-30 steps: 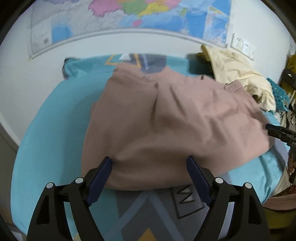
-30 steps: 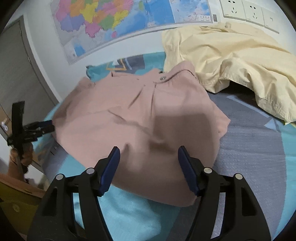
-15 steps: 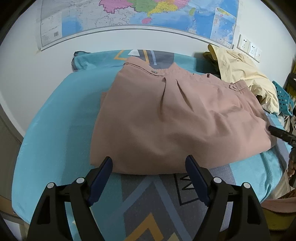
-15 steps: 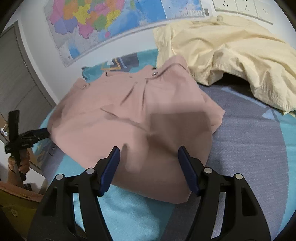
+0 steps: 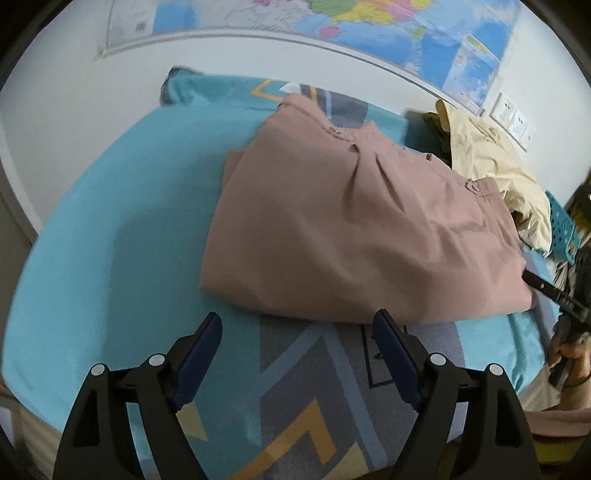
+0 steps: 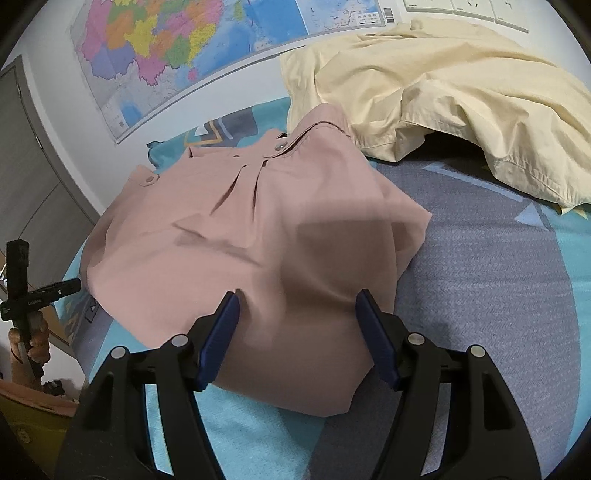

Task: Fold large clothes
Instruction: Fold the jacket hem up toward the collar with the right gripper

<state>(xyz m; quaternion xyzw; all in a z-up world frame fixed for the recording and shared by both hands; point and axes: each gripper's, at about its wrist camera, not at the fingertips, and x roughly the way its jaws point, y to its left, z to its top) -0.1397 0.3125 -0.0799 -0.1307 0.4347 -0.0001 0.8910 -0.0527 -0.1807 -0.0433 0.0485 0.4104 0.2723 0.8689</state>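
Observation:
A dusty-pink garment (image 5: 351, 229) lies folded in a rough rectangle on the teal patterned bed cover (image 5: 110, 236). It also shows in the right wrist view (image 6: 251, 236). My left gripper (image 5: 297, 325) is open and empty, just short of the garment's near edge. My right gripper (image 6: 297, 299) is open and empty, its fingertips (image 6: 229, 306) over the garment's near corner. The right gripper shows at the garment's right edge in the left wrist view (image 5: 554, 295). The left gripper shows at the far left of the right wrist view (image 6: 40, 295).
A crumpled pale-yellow garment (image 6: 443, 85) lies at the back right of the bed, touching the pink one. A wall map (image 6: 207, 48) and sockets (image 6: 465, 7) are behind. A teal basket (image 5: 561, 229) sits past the bed's right side.
My left gripper has pulled back from the pink garment's near edge, so more bed cover shows in front. The right gripper has moved slightly closer over its corner. The garment lies flatter.

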